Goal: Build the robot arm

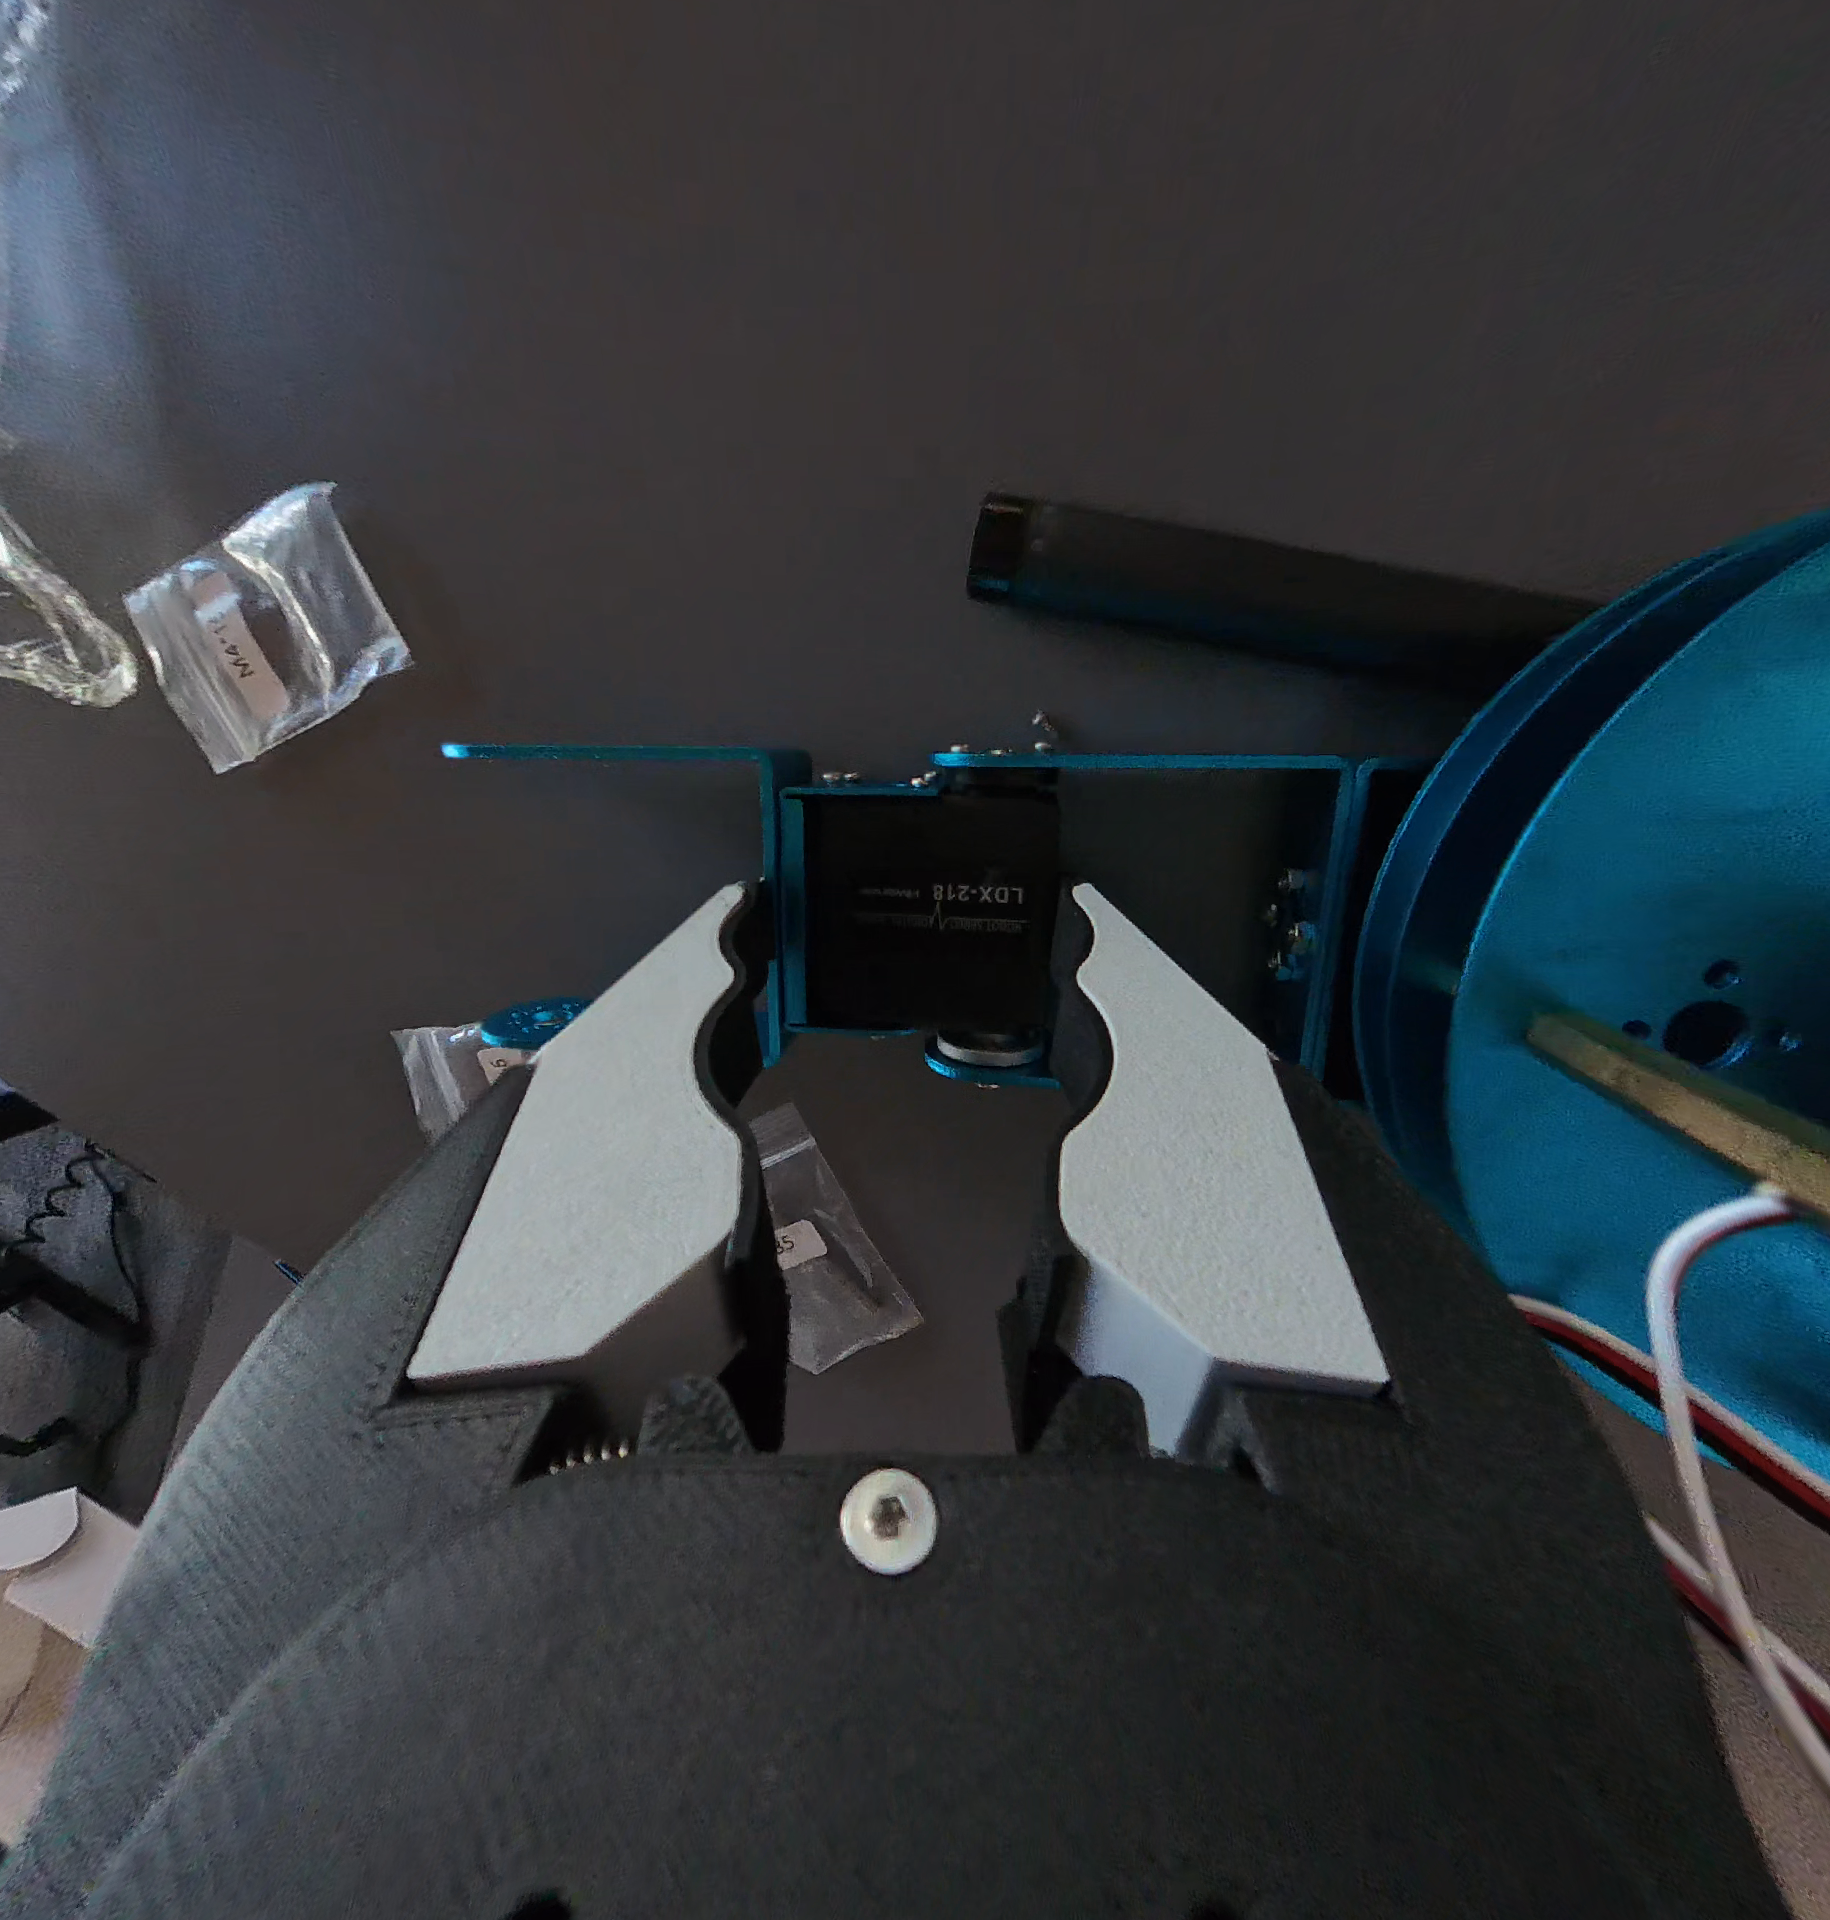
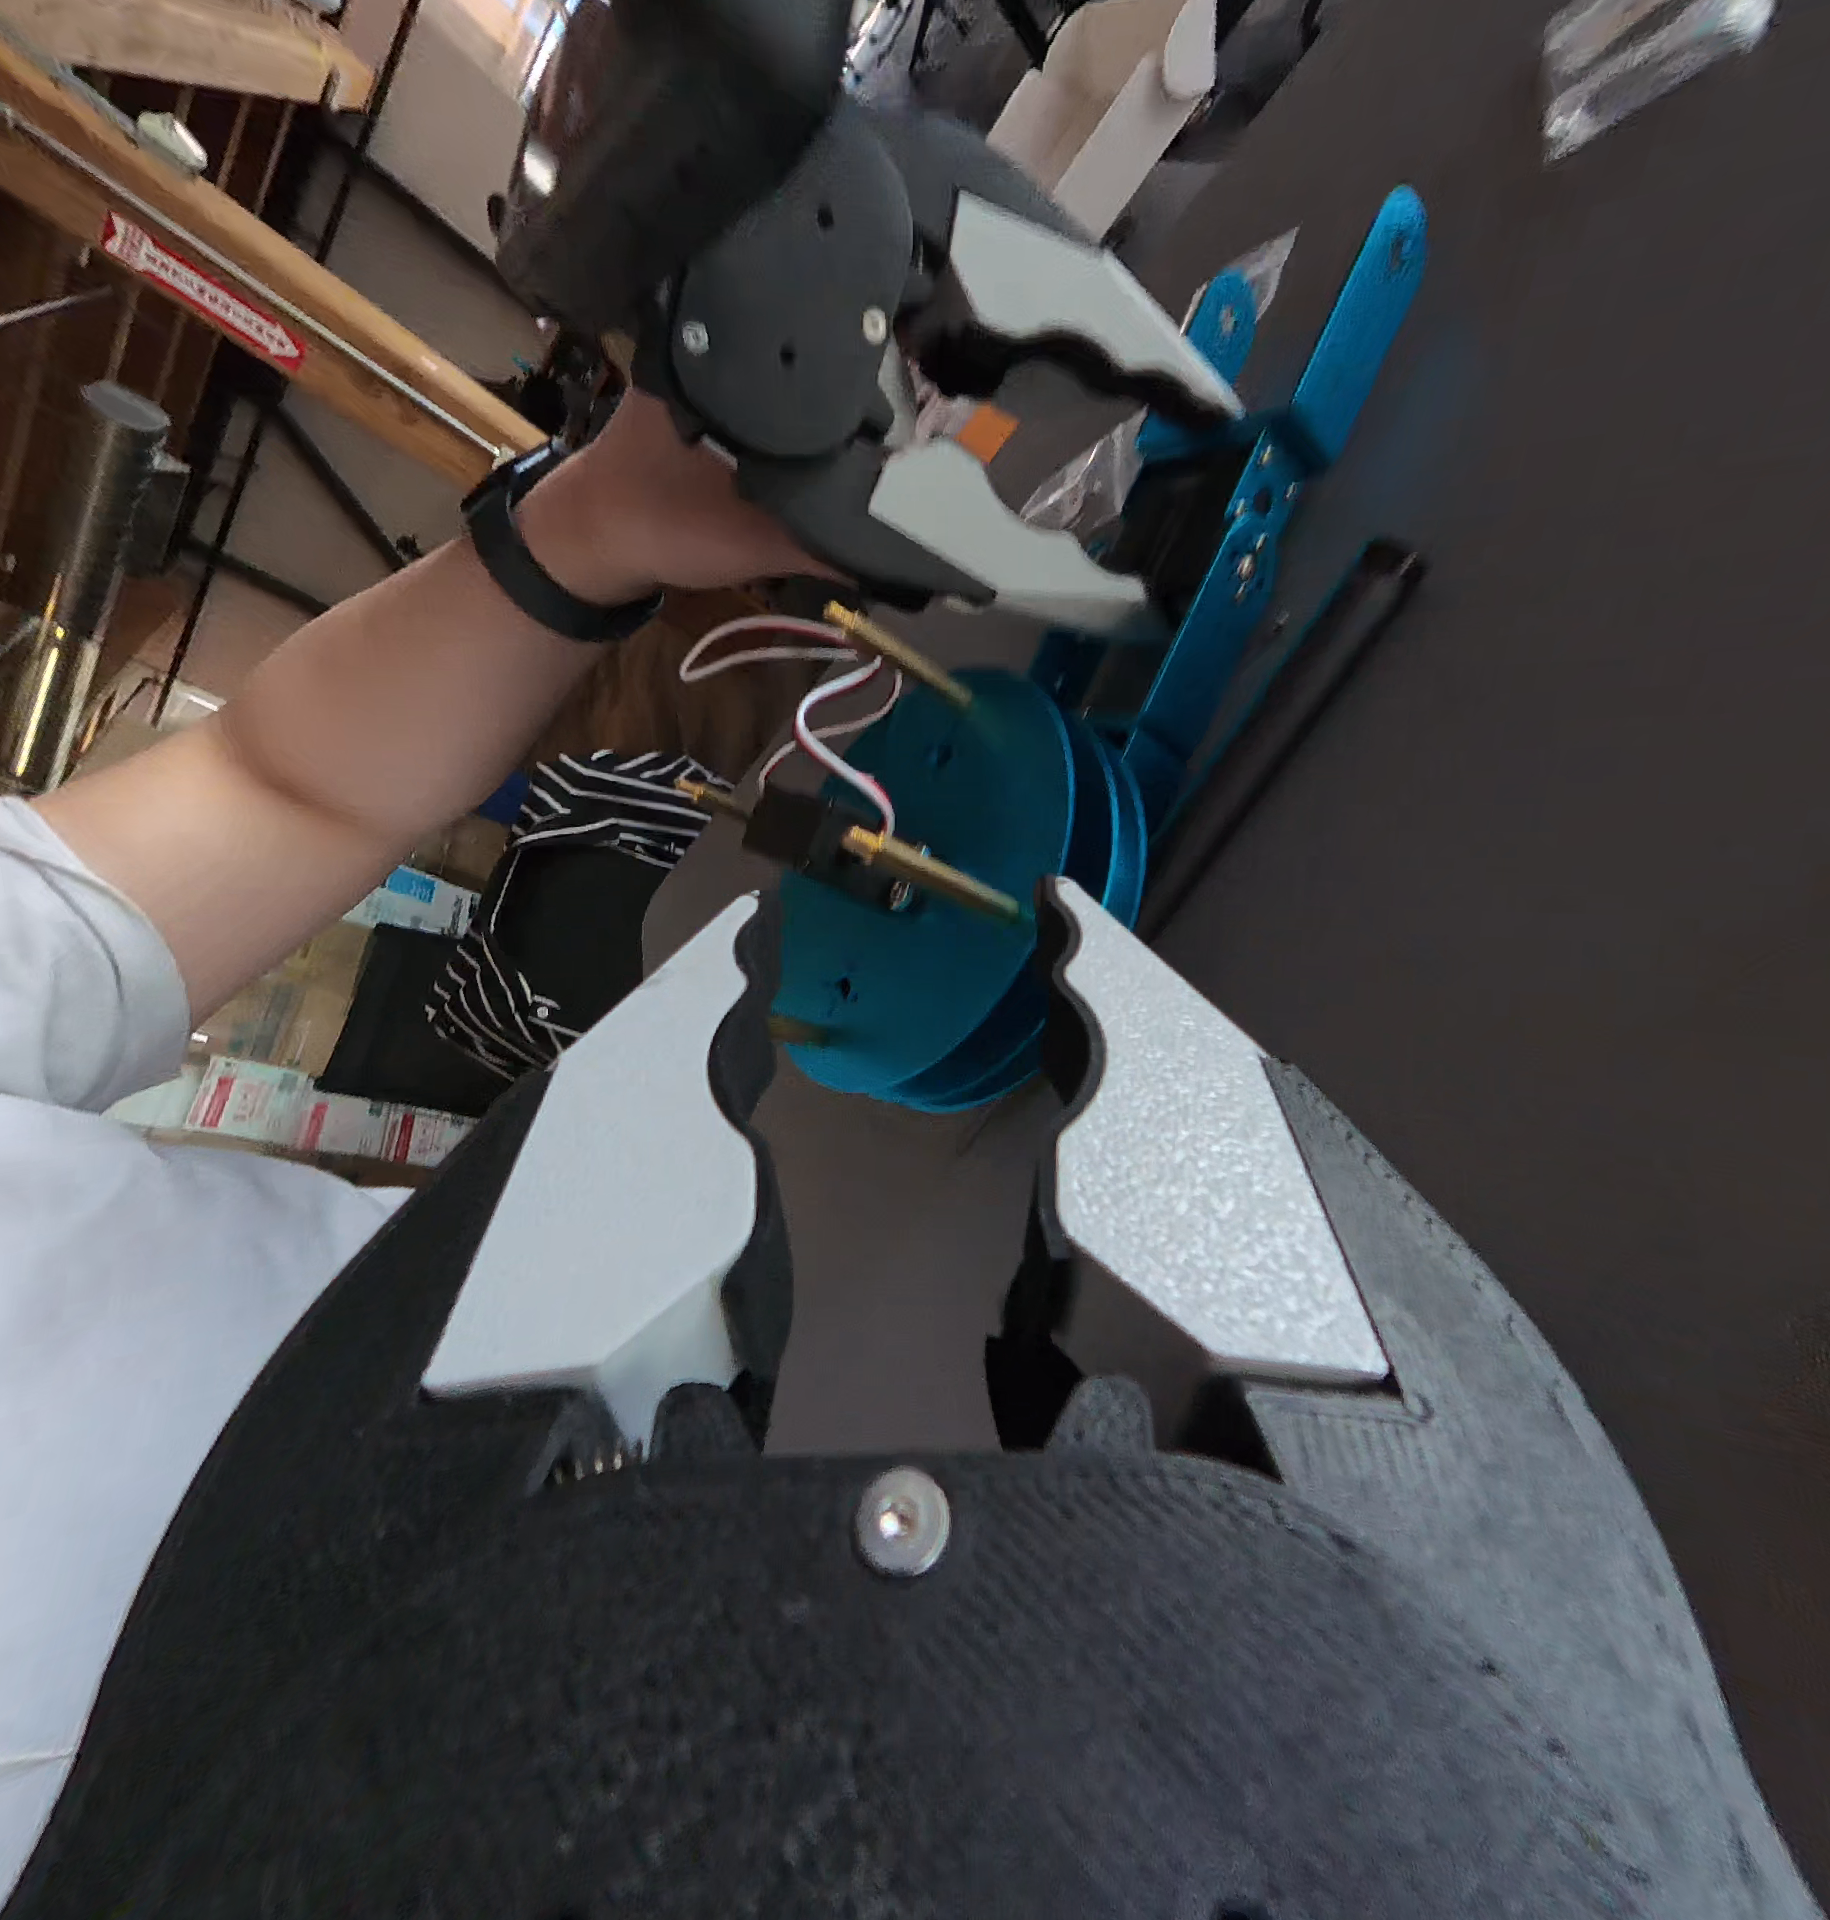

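Note:
A blue metal arm assembly lies on the dark table (image 1: 890,312). In the left wrist view my left gripper (image 1: 911,904) is open, with its white fingertips (image 1: 682,997) on either side of a black servo (image 1: 926,914) set in a blue bracket (image 1: 1202,769); whether they touch it is unclear. The left gripper also shows in the right wrist view (image 2: 1186,504), held by a hand. My right gripper (image 2: 906,904) is open, straddling the blue round base disc (image 2: 921,987), which carries brass standoffs (image 2: 942,873) and a white and red cable (image 2: 838,717). The disc also shows in the left wrist view (image 1: 1638,935).
A black tube (image 1: 1254,592) lies beyond the bracket. Small clear plastic bags (image 1: 267,623) lie at the left, one (image 1: 828,1247) under the left gripper. A long blue bracket arm (image 2: 1337,364) stretches away. A person's forearm (image 2: 371,707) crosses the left, before wooden shelving (image 2: 215,239).

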A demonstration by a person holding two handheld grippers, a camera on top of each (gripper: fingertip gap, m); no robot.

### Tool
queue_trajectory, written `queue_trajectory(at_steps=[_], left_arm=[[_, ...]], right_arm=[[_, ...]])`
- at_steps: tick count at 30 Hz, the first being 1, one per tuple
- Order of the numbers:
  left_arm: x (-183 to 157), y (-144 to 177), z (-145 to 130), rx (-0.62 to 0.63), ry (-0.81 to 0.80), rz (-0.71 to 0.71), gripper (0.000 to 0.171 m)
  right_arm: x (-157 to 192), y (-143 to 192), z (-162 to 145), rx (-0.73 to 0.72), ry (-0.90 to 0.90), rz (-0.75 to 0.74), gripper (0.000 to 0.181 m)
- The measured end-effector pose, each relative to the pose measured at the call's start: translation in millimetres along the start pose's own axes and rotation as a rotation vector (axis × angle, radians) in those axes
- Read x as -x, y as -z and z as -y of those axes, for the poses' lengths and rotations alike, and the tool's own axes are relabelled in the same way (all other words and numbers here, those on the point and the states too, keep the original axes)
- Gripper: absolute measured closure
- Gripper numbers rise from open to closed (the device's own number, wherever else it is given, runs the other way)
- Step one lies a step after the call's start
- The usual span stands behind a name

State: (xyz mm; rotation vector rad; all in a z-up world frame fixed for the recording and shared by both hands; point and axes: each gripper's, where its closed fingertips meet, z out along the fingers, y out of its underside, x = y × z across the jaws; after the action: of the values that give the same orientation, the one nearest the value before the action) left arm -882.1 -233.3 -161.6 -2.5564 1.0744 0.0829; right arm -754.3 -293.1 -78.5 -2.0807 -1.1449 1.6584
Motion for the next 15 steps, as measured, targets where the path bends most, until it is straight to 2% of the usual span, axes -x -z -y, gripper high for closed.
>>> queue_trajectory(at_steps=[4, 7, 12, 14, 15], left_arm=[[-3.0, 8.8, -5.3, -0.077, 0.034, 0.057, 0.117], [-10.1, 12.2, -9.8, -0.134, 0.076, 0.063, 0.117], [-16.4, 22.6, -9.3, -0.211, 0.103, 0.094, 0.117], [-17.9, 24.4, -6.9, -0.238, 0.099, 0.100, 0.117], [-18.2, 24.5, -6.8, -0.243, 0.086, 0.108, 0.117]], right_arm=[[-0.6, -11.4, -29.3, 0.070, -0.001, -0.016, 0.128], [-0.6, -8.0, -30.3, 0.055, -0.072, -0.002, 0.141], [-2.7, -10.5, -42.5, 0.132, -0.156, 0.040, 0.141], [-8.2, -12.1, -44.4, 0.147, -0.202, 0.039, 0.156], [-8.7, -12.2, -43.3, 0.145, -0.231, 0.058, 0.156]])
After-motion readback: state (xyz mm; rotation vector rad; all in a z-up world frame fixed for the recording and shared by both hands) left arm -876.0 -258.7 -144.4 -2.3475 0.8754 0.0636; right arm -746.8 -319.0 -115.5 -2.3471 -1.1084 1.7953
